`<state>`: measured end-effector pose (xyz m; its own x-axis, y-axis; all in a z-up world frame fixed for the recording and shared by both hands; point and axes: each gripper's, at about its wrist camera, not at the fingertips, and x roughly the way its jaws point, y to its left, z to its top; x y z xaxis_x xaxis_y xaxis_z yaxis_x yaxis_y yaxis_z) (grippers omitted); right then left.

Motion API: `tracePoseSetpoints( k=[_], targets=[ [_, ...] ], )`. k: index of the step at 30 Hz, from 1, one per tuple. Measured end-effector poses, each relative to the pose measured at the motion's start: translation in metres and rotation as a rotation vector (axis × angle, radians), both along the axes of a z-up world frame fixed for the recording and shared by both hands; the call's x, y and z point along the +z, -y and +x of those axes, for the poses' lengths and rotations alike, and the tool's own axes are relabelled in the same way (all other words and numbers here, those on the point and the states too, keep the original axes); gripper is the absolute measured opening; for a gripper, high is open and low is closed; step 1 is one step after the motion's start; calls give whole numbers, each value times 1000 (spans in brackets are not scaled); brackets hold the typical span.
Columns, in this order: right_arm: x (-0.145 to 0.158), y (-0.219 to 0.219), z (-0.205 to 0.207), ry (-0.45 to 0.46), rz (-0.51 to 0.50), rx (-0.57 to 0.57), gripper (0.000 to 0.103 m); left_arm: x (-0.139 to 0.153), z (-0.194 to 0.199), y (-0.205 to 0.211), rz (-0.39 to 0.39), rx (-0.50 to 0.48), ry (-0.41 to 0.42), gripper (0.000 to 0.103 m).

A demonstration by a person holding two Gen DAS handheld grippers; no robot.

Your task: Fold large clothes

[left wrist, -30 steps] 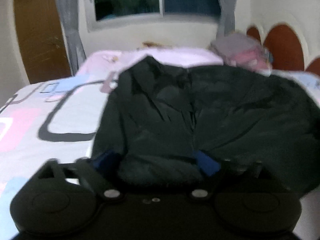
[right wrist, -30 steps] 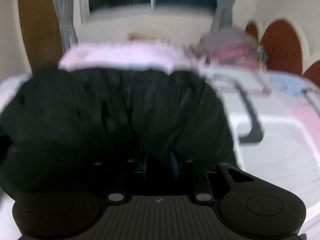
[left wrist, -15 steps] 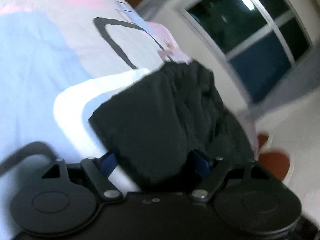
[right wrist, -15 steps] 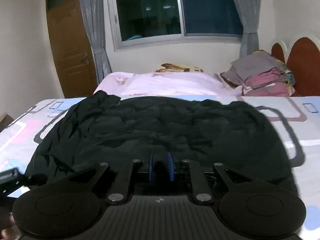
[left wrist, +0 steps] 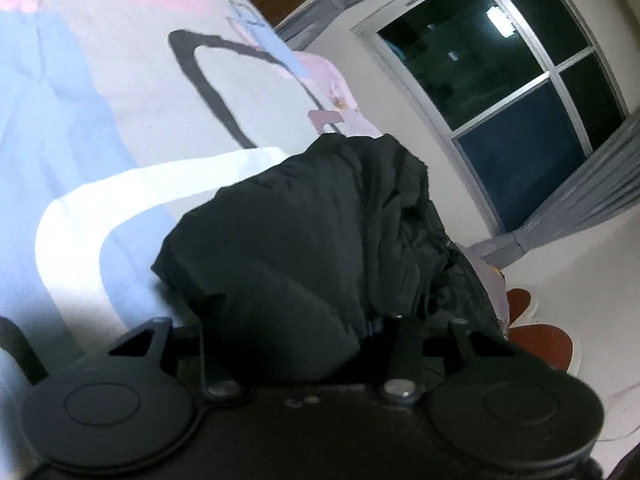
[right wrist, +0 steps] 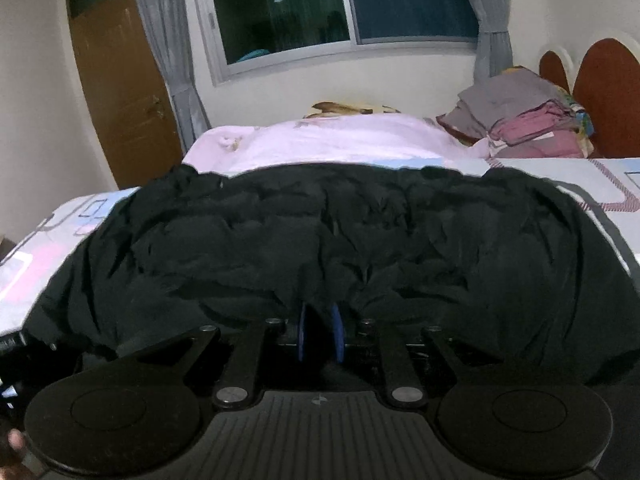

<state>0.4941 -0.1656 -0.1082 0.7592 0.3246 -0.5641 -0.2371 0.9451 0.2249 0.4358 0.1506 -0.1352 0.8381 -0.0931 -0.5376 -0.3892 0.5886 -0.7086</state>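
Observation:
A large black garment (right wrist: 320,240) lies spread and wrinkled across the bed (right wrist: 40,256). My right gripper (right wrist: 320,320) is shut on its near edge; the blue pads (right wrist: 337,332) stand close together with cloth between them. In the left wrist view, which is tilted steeply, the black garment (left wrist: 304,232) drapes over my left gripper (left wrist: 320,320). Cloth hides the left fingers, so the jaw gap cannot be made out. A corner of the garment hangs at the left (left wrist: 176,256).
A patterned bedsheet (left wrist: 120,128) in pink, blue and white covers the bed. A pink pillow (right wrist: 320,140) and a stack of folded clothes (right wrist: 520,120) lie at the far side. A window (right wrist: 340,8), curtains, a wooden door (right wrist: 120,92) and a headboard (right wrist: 600,92) stand beyond.
My left gripper has tilted steeply and closed in on the garment's edge, with cloth now draped over its fingers. My right gripper has stayed shut on the cloth and steadied.

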Motion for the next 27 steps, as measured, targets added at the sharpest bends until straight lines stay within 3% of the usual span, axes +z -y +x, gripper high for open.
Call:
tracePoseSetpoints(
  k=[3, 7, 12, 14, 17, 19, 23, 27],
  targets=[
    [-4, -4, 4, -31, -10, -11, 13, -3, 8, -2, -2, -19, -1, 53],
    [-7, -11, 11, -62, -39, -21, 13, -2, 8, -4, -5, -40, 25, 42],
    [-14, -14, 15, -72, -60, -28, 13, 12, 9, 4, 86, -82, 57, 30],
    [-16, -13, 14, -69, -55, -31, 13, 15, 11, 3, 104, -100, 62, 32],
    [-17, -13, 11, -66, -51, -34, 13, 8, 15, -2, 84, -84, 24, 46],
    [-17, -14, 10, -66, -51, -36, 13, 5, 18, -4, 72, -72, 26, 47],
    [-15, -13, 10, -70, -55, -33, 13, 12, 22, 0, 93, -101, 59, 30],
    [-17, -10, 10, -73, -40, -36, 13, 31, 20, 7, 153, -152, 111, 23]
  ],
)
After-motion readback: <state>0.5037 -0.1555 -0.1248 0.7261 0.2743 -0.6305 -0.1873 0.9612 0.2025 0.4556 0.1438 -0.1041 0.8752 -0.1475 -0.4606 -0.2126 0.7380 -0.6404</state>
